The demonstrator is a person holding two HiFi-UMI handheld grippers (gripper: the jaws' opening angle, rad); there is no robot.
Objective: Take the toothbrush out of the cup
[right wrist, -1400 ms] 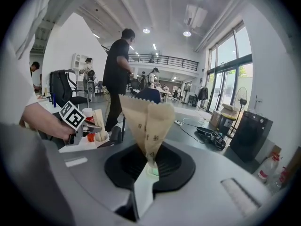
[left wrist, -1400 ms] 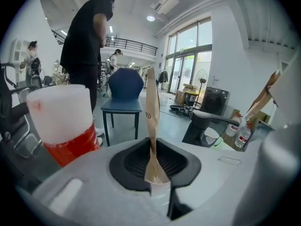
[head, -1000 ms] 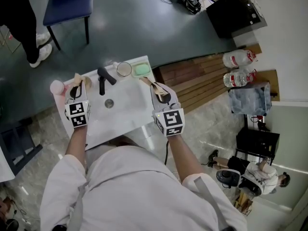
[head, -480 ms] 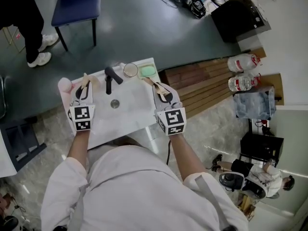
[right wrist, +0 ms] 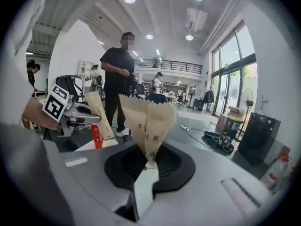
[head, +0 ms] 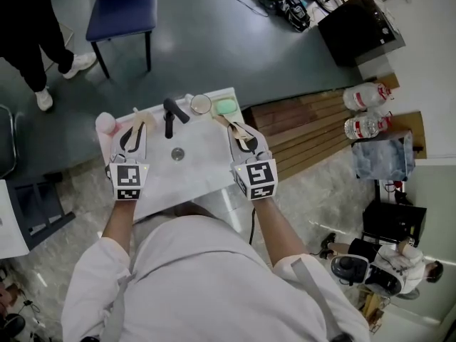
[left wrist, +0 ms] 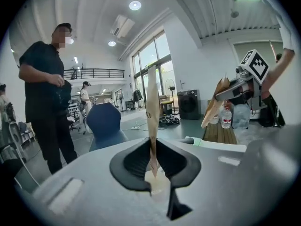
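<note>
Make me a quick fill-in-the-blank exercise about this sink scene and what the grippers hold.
The left gripper clamps a thin tan strip and the right gripper a jagged-edged tan packet, both made of ___.
Beside the round cup lies an oval object coloured ___.
The faucet on the white rectangular sink is coloured ___.
Missing words: paper, green, black.

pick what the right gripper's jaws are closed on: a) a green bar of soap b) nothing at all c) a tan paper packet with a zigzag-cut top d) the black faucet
c: in the right gripper view the tan paper packet with a zigzag-cut top stands pinched between the jaws of the right gripper; the left gripper pinches a narrower tan packet.
</note>
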